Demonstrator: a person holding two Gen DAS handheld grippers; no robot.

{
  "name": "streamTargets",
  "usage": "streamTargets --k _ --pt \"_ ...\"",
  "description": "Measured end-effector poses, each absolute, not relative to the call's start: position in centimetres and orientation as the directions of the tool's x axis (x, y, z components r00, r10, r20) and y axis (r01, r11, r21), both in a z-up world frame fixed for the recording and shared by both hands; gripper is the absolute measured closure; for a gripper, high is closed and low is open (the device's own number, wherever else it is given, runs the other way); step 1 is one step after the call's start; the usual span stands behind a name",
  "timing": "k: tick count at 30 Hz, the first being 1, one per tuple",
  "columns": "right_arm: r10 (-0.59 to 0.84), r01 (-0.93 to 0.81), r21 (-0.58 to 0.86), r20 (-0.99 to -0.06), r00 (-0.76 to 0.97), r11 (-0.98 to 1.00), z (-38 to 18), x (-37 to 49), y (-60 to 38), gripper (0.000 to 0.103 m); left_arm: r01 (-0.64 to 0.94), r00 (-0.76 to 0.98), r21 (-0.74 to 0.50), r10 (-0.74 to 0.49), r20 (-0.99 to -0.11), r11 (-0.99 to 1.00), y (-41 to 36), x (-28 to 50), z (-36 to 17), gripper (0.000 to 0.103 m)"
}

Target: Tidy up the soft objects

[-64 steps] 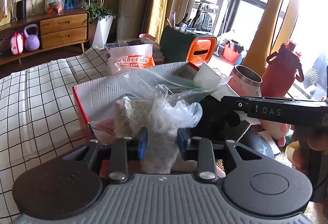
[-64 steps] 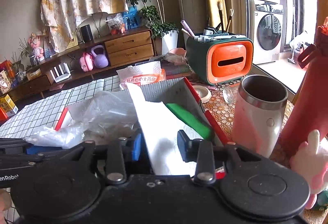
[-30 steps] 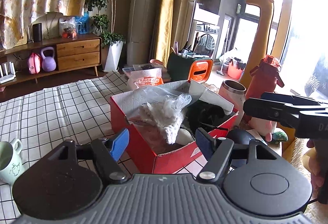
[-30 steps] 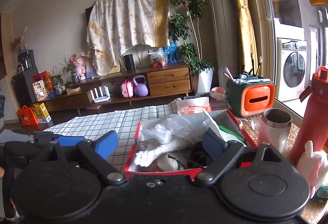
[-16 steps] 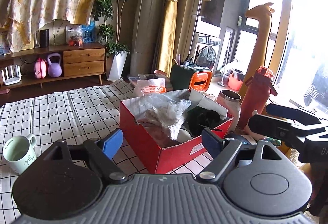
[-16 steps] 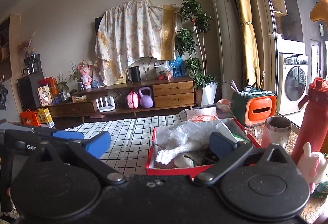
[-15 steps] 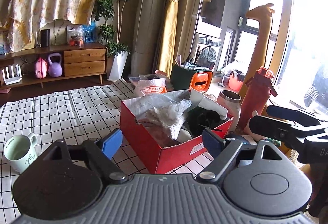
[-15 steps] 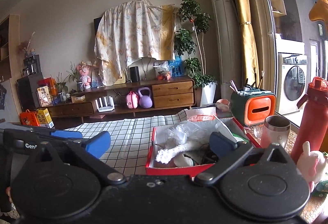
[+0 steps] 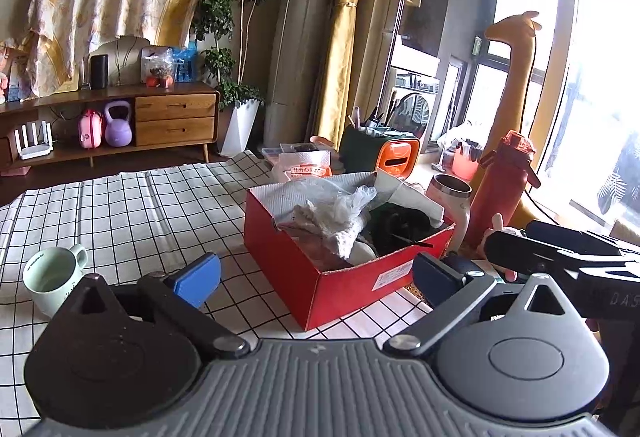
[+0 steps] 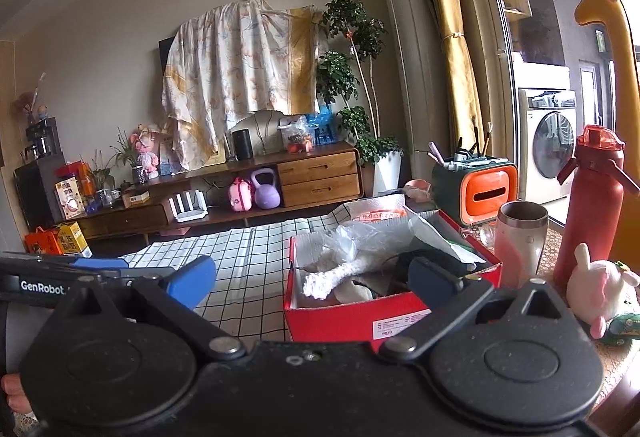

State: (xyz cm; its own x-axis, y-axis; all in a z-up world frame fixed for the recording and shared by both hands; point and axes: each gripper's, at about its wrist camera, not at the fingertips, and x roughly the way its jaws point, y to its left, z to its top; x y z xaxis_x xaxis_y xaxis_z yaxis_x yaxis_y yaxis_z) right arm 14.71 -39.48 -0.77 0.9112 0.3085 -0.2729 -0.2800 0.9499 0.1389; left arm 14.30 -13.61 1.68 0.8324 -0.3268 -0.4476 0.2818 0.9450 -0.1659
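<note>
Red box (image 10: 332, 321) bottom behind right gripper (image 10: 312, 283)

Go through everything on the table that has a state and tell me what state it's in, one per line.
Red cardboard shoebox: lidless, full of soft items.
White knitted cloth: lying in the box, one end over its rim.
Clear plastic bag: crumpled on top of the cloth.
Pale green mug: upright, looks empty.
Steel-rimmed tumbler: upright, uncovered.
Red water bottle: upright, capped.
Left gripper: open, holding nothing.
Right gripper: open, holding nothing.

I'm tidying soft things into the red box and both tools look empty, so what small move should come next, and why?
Probably swing the right tool toward the plush toy beside the red bottle. It is a soft thing outside the box, and both tools, including the left tool, are open and empty.
</note>
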Motion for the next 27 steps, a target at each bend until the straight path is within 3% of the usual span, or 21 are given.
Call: streamTargets --k 27 --pt "0.266 -0.237 0.127 -0.316 0.911 0.963 -1.8 14.0 -38.1 0.0 0.258 0.861 -0.15 -0.297 -0.413 0.954 -13.0 12.3 1.2 0.0"
